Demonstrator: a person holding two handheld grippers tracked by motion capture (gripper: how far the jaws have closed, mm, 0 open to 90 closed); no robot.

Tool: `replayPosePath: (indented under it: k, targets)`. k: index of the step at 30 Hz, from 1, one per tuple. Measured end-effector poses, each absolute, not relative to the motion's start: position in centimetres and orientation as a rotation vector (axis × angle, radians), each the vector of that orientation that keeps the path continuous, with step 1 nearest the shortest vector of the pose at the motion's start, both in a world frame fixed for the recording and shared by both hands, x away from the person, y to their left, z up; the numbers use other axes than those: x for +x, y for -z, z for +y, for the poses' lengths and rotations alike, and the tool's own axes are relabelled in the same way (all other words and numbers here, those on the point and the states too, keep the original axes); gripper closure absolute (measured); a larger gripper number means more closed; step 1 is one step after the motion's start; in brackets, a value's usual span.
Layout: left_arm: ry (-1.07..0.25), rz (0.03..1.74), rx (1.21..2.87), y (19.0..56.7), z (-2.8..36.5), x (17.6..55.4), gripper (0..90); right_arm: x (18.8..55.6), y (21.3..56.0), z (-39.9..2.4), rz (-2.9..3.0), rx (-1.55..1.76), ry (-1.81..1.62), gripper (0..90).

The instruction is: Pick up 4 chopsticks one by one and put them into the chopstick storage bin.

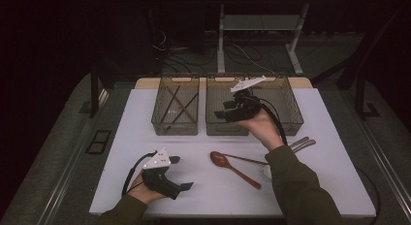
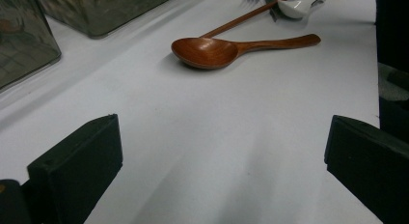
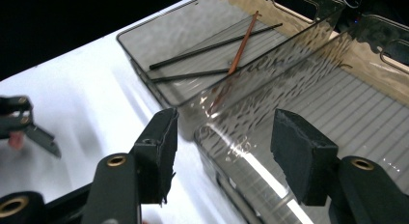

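My right gripper [image 1: 223, 111] hovers over the near wall of the middle clear bin [image 1: 213, 128], open, with nothing between its jaws [image 3: 224, 147]. That bin's ribbed floor [image 3: 347, 103] is bare. The left clear bin [image 1: 158, 123] holds two black chopsticks [image 3: 212, 45] and a brown one [image 3: 243, 38]. My left gripper [image 1: 181, 172] rests near the table's front left, jaws wide open [image 2: 224, 156] over bare tabletop. A wooden spoon [image 1: 231, 167] [image 2: 212, 50] lies beyond it, with a brown chopstick [image 1: 245, 159] [image 2: 246, 16] behind.
A third clear bin [image 1: 293, 123] stands at the back right. Metal cutlery [image 1: 303, 143] lies right of centre, and a white ceramic spoon [image 2: 294, 9] sits by it, partly under my right sleeve. The white table [image 1: 145, 137] ends close behind the bins; dark floor surrounds it.
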State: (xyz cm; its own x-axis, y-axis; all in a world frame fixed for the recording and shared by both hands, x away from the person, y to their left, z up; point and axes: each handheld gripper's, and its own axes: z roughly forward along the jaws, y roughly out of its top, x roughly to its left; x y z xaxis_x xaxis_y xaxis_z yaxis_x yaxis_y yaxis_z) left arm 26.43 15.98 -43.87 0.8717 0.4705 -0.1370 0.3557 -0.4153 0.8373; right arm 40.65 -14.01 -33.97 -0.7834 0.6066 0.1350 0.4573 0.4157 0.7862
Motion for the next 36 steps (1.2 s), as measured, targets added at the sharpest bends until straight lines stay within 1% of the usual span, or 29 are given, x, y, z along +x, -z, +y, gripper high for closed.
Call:
replayPosePath:
  k: [8,12,18,23,30,36]
  targets:
    - [-0.147,0.606,2.044,43.9,16.1,26.5,0.0,39.0,35.1,-17.1,2.485,0.941,-1.329,42.8]
    - [-0.147,0.608,2.046,43.9,16.0,26.5,0.0,38.1,35.5,-19.1,2.462,0.967,-1.351,44.6]
    - [-0.151,0.61,2.048,43.9,16.1,26.5,0.0,36.4,36.2,-22.2,2.457,0.975,-1.357,52.2]
    - [-0.154,0.609,2.053,44.0,16.0,26.5,0.0,34.6,37.5,-24.7,2.459,0.956,-1.354,58.8]
    - [-0.155,0.607,2.051,43.9,16.0,26.5,0.0,32.7,38.6,-27.6,2.482,0.976,-1.31,63.3]
    - [-0.154,0.606,2.053,44.0,16.0,26.5,0.0,31.3,39.3,-29.4,2.493,0.998,-1.286,65.2]
